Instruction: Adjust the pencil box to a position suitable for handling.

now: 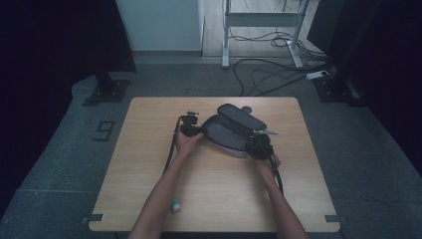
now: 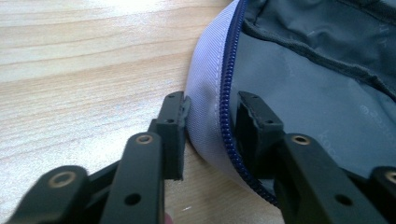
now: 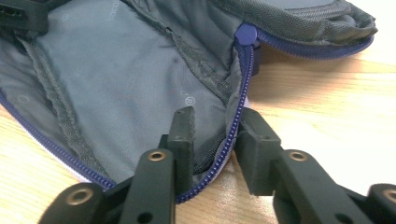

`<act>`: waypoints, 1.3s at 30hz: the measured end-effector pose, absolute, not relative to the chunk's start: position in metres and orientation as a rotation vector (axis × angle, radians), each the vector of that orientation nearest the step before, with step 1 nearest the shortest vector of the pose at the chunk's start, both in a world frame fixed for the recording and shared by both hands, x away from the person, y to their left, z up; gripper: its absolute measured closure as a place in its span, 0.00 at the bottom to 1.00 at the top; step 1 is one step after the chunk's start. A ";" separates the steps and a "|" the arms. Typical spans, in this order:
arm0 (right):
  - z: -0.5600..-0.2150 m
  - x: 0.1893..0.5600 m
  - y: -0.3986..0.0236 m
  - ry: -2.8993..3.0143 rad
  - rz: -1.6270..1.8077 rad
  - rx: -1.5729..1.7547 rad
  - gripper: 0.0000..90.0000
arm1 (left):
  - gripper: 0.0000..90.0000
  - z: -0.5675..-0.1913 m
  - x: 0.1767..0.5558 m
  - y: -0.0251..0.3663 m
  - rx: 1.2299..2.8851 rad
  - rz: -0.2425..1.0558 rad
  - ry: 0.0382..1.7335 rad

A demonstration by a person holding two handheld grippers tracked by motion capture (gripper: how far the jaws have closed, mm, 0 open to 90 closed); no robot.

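An open grey pouch with a lilac outer side lies at the table's middle, its lid folded back. My left gripper holds its left end. In the left gripper view the jaws straddle the pouch rim, one on the lilac outside, one on the grey lining, pinching the blue zipper edge. My right gripper is at the pouch's near right end. There its jaws clamp the zipper edge, with the blue zipper pull farther along.
The wooden table has bare surface all around the pouch. A small pale teal object lies near the front edge beside the left forearm. A small round grey thing sits just behind the pouch. Cables and a desk frame stand on the floor beyond.
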State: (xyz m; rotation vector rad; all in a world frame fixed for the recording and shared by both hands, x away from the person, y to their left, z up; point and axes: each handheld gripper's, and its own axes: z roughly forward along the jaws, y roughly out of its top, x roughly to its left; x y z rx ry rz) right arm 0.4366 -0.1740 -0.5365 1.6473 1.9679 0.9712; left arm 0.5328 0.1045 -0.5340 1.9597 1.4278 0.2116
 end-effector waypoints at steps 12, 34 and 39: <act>-0.534 0.435 -0.176 1.957 0.958 1.635 0.92 | 0.88 -0.532 0.533 0.106 1.979 0.196 1.433; -0.498 0.409 -0.171 1.907 1.059 1.524 0.93 | 0.89 -0.497 0.507 0.126 1.934 0.197 1.349; -0.490 0.404 -0.167 1.898 1.084 1.500 0.93 | 0.89 -0.488 0.500 0.132 1.927 0.208 1.332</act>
